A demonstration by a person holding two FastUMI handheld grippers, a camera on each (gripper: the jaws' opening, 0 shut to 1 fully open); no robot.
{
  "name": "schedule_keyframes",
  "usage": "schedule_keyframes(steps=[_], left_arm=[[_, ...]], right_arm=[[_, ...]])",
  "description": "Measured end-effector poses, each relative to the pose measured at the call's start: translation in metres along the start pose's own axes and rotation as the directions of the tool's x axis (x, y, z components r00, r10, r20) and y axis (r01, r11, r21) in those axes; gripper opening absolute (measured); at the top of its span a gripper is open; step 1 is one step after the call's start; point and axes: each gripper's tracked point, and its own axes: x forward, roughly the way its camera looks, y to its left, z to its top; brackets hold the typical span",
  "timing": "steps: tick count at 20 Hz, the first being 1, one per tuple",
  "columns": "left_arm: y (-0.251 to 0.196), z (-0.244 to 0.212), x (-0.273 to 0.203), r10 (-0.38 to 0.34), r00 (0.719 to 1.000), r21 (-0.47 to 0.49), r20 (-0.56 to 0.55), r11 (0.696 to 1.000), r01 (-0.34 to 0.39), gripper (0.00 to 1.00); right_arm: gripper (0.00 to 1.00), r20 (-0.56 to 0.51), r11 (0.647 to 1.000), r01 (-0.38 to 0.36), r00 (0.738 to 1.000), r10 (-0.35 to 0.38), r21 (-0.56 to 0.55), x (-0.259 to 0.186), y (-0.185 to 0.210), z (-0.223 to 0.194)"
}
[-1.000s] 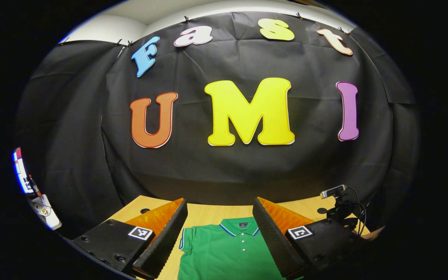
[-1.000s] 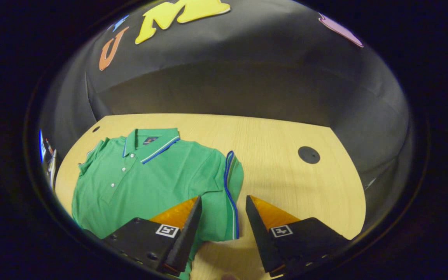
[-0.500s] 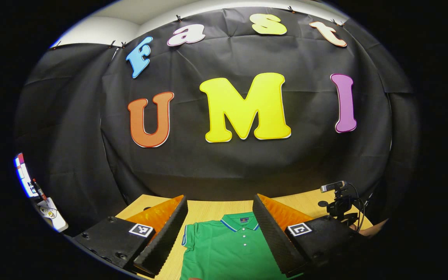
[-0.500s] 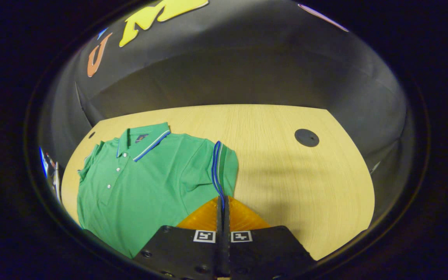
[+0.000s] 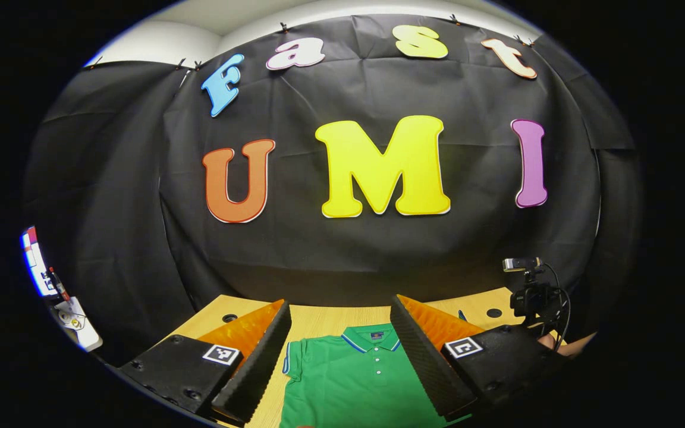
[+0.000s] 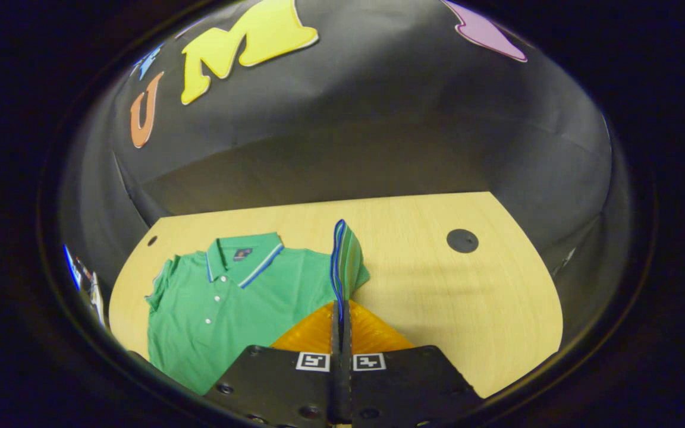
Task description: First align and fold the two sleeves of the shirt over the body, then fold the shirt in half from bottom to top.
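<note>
Right gripper (image 6: 341, 309): fingers pressed together on the blue-edged cuff of the sleeve (image 6: 345, 261), which stands raised off the table (image 6: 467, 297). Green polo shirt (image 6: 229, 309): flat, left of the gripper, collar at far side. Black round disc (image 6: 462, 240): on table, far right.

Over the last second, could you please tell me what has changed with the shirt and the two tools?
The right tool closed on the striped cuff of the sleeve, which it had straddled open, and has lifted it off the table; the sleeve now stands up from the fingers. The left tool stayed open above the shirt, holding nothing. The shirt's body, collar and other sleeve still lie flat.
</note>
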Motion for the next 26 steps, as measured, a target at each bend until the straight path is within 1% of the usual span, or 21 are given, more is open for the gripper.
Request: schedule_keyframes(steps=[7,9,13,16,17,18,19,20,23,26], left_arm=[[0.052,-0.007,-0.013,0.040,0.999,-0.040,0.001,0.998,-0.040,1.00],[0.069,-0.007,-0.018,0.058,0.998,-0.033,0.007,0.998,-0.058,1.00],[0.101,-0.003,-0.027,0.096,0.995,0.015,0.019,0.995,-0.097,1.00],[0.113,-0.002,-0.032,0.106,0.994,0.018,0.019,0.994,-0.106,1.00],[0.116,-0.003,-0.033,0.107,0.994,0.019,0.017,0.994,-0.108,1.00],[0.117,-0.004,-0.035,0.105,0.994,0.019,0.017,0.994,-0.105,1.00],[0.117,-0.002,-0.036,0.100,0.995,0.019,0.018,0.995,-0.101,1.00],[0.117,-0.003,-0.035,0.095,0.995,0.018,0.020,0.995,-0.095,1.00],[0.116,-0.006,-0.032,0.069,0.997,0.003,0.017,0.998,-0.069,1.00],[0.114,-0.013,-0.022,0.024,1.000,-0.011,0.011,1.000,-0.024,1.00]], right_arm=[[0.00,-0.013,1.000,0.002,1.000,-0.002,-0.031,0.001,0.067,0.010],[0.00,-0.029,0.999,0.002,1.000,-0.003,-0.044,0.007,0.086,0.006],[0.00,-0.065,0.999,0.011,0.998,-0.014,-0.050,0.023,0.117,-0.009],[0.00,-0.096,0.999,0.014,0.995,-0.018,-0.050,0.034,0.133,-0.020],[0.04,-0.094,0.999,0.008,0.995,-0.012,-0.044,0.036,0.139,-0.021],[0.06,-0.091,0.999,-0.005,0.996,0.002,-0.033,0.034,0.146,-0.020],[0.21,-0.085,1.000,-0.011,0.996,0.009,-0.026,0.029,0.151,-0.018],[0.40,-0.074,1.000,-0.024,0.997,0.022,-0.018,0.024,0.157,-0.017],[0.99,-0.039,0.999,-0.025,0.999,0.024,-0.029,0.001,0.164,-0.012],[0.96,0.017,0.999,-0.014,1.000,0.015,-0.049,-0.036,0.165,0.000]])
